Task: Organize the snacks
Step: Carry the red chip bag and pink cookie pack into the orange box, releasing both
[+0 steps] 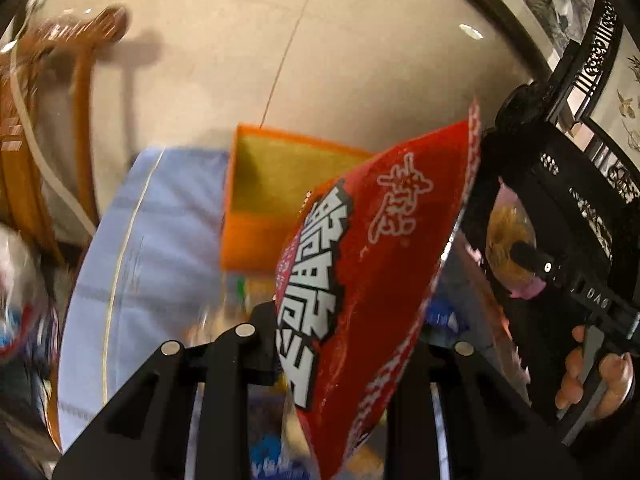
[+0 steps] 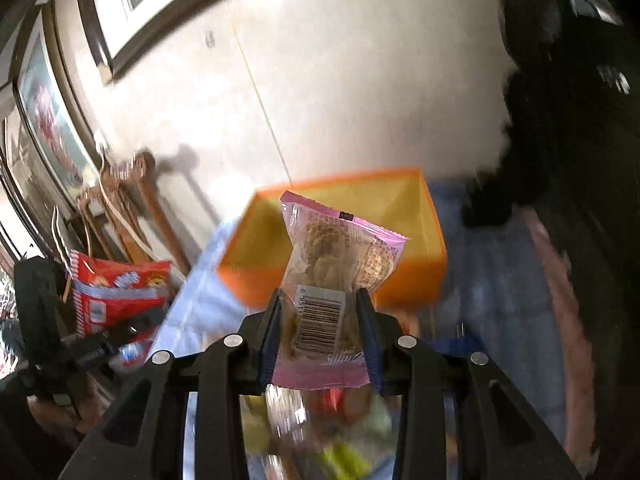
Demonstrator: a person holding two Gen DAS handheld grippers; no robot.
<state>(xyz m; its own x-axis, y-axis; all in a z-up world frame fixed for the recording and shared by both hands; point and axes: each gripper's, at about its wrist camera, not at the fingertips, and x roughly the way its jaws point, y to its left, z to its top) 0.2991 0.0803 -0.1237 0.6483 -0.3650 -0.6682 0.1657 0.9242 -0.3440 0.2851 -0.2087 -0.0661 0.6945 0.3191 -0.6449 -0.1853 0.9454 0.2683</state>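
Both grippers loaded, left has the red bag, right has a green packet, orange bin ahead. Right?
Not quite: the right gripper holds a pink-edged clear packet, not a green one, as the right wrist view shows. The rest stands: the left gripper has the red bag, orange bin ahead.

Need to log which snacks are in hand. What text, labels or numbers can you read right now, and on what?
"DAS": on the black body of the right gripper.
Red bag in the left gripper: large white Chinese characters, which I cannot transcribe reliably.
Pink-edged packet in the right gripper: a barcode whose digits begin "6 95"; the rest is blurred.
Fine print on the packet: too small.
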